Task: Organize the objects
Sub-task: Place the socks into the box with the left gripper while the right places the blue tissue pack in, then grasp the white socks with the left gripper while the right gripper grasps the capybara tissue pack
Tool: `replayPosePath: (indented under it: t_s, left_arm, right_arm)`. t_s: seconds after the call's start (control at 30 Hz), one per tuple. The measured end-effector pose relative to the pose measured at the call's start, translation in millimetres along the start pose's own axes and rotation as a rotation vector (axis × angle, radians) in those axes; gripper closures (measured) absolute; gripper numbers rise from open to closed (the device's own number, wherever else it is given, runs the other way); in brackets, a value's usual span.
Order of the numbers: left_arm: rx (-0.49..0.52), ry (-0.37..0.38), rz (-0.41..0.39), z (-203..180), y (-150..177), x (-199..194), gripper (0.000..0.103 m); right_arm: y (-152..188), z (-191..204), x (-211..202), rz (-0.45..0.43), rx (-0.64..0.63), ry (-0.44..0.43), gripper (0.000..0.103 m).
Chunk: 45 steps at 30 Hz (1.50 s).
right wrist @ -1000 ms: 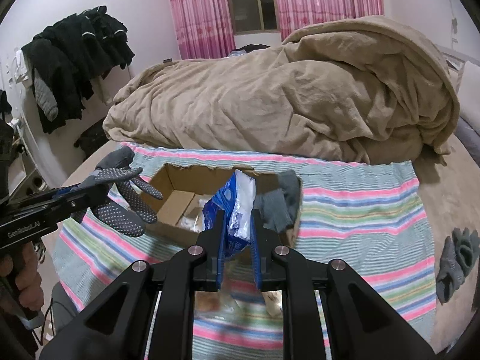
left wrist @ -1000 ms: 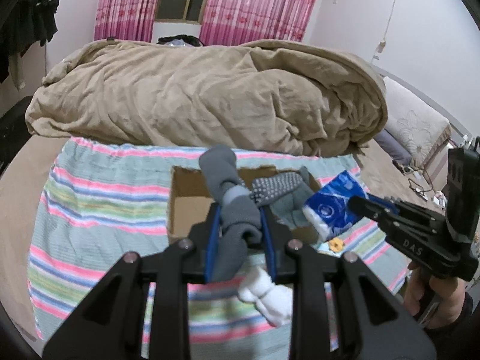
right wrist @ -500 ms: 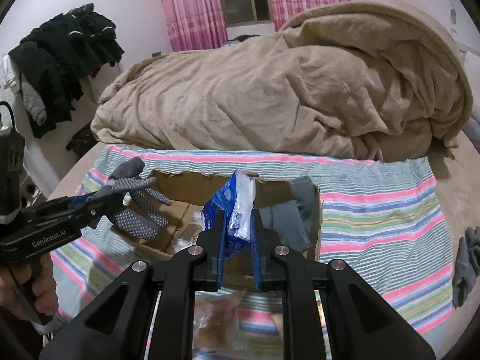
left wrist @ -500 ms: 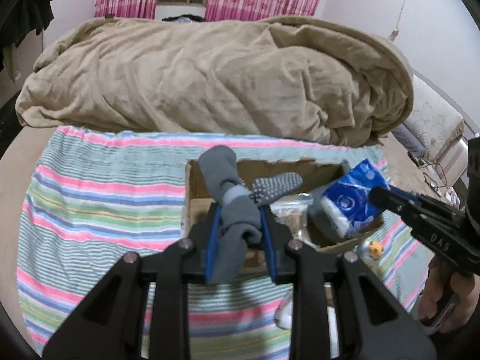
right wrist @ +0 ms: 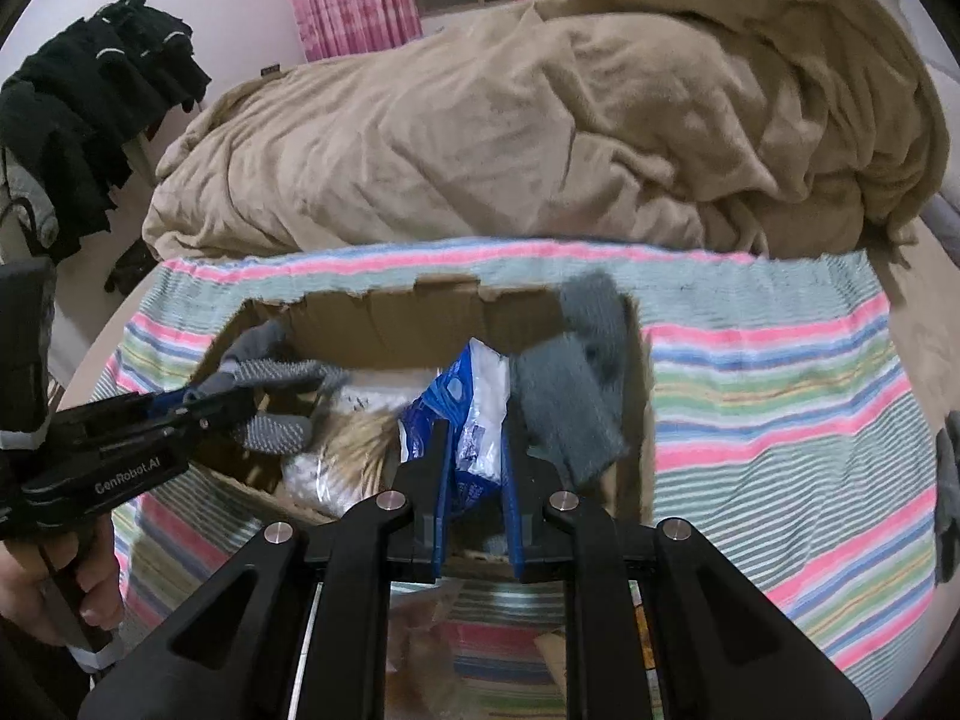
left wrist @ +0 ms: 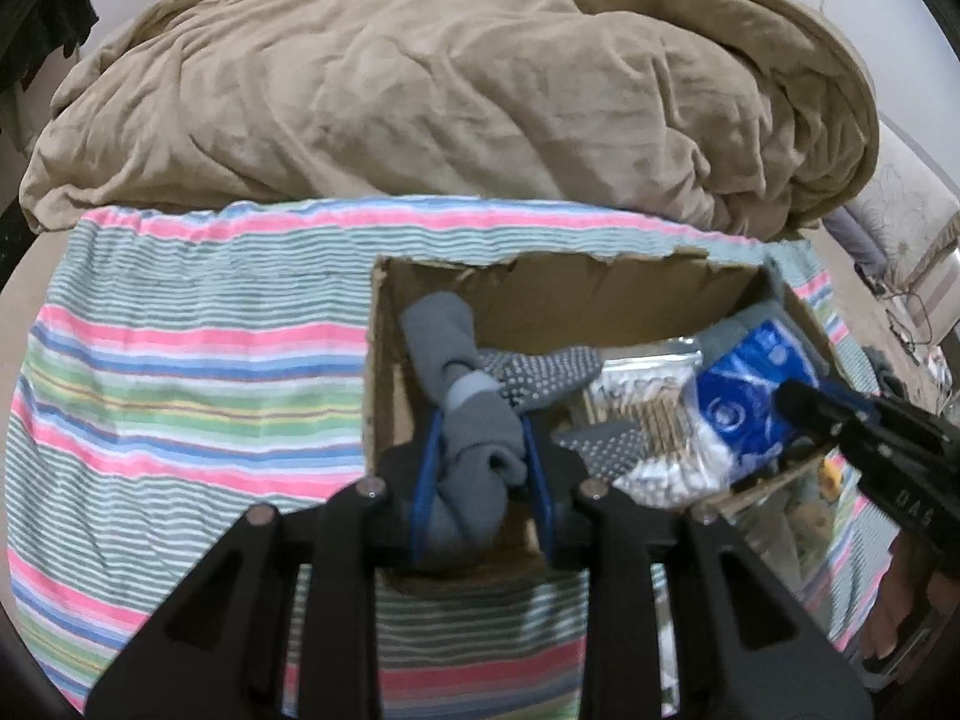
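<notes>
The box (left wrist: pixel 540 312) is open on top. Its left half shows bare floor; a swab pack (left wrist: pixel 645 414) and blue pack (left wrist: pixel 750 396) crowd the right. A heaped blanket (left wrist: pixel 450 90) blocks the far side; the striped cloth (left wrist: pixel 180 372) lies clear at left.

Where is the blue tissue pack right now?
The blue tissue pack is clamped in the right gripper, held over the open cardboard box. In the left wrist view it sits at the box's right end, beside the bag of cotton swabs.
</notes>
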<state>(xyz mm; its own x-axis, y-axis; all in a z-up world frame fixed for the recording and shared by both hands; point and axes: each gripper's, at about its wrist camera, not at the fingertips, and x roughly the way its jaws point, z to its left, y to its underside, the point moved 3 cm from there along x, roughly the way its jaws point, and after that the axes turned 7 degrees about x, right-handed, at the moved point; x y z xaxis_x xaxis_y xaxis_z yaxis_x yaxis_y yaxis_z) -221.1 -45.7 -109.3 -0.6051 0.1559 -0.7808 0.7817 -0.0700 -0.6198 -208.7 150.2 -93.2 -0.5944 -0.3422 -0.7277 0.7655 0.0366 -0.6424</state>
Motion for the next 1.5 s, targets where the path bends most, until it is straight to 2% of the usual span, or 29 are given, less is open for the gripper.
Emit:
replayPosePath:
  t_s: [0.2,0.27,0.37,0.4,0.43,0.5,0.63,0.83,0.9,0.93,1.33,1.5]
  left_arm:
    - [0.049,-0.020,0.043,-10,2,6,0.067]
    - [0.037,-0.011,0.056,-11,2,5,0.061]
    - [0.034,-0.003,0.064,-13,2,0,0.058]
    - [0.038,0.007,0.068,-14,3,-2,0.055]
    - [0.041,0.026,0.068,-16,4,-5,0.043]
    - [0.035,0.050,0.056,-18,5,-12,0.038]
    - [0.017,0.027,0.035,-19,7,-28,0.030]
    - [-0.006,0.021,-0.017,-19,10,-56,0.027]
    - [-0.004,0.015,-0.030,-21,9,-62,0.022]
    - [-0.004,0.009,-0.033,-21,10,-65,0.021]
    - [-0.047,0.032,-0.075,-35,30,-108,0.021]
    - [-0.052,0.055,-0.073,-48,40,-114,0.021]
  right_arm:
    - [9,7,11,0.020,-0.015,0.004,0.086]
    - [10,8,10,0.021,-0.014,0.003,0.086]
    - [10,8,10,0.021,-0.019,0.013,0.073]
    - [11,7,10,0.020,-0.019,0.014,0.062]
    - [11,7,8,0.015,-0.015,0.003,0.057]
    - [11,7,2,0.008,-0.007,-0.022,0.053]
    - [11,6,-10,-0.004,-0.008,-0.021,0.053]
    - [12,3,-33,-0.030,-0.013,-0.010,0.051]
    - [13,1,-39,-0.035,-0.012,-0.004,0.036]
    - [13,0,-44,-0.042,-0.010,-0.003,0.034]
    - [20,-16,-84,-0.081,-0.002,-0.003,0.034]
    - [27,-25,-96,-0.088,-0.001,-0.002,0.034]
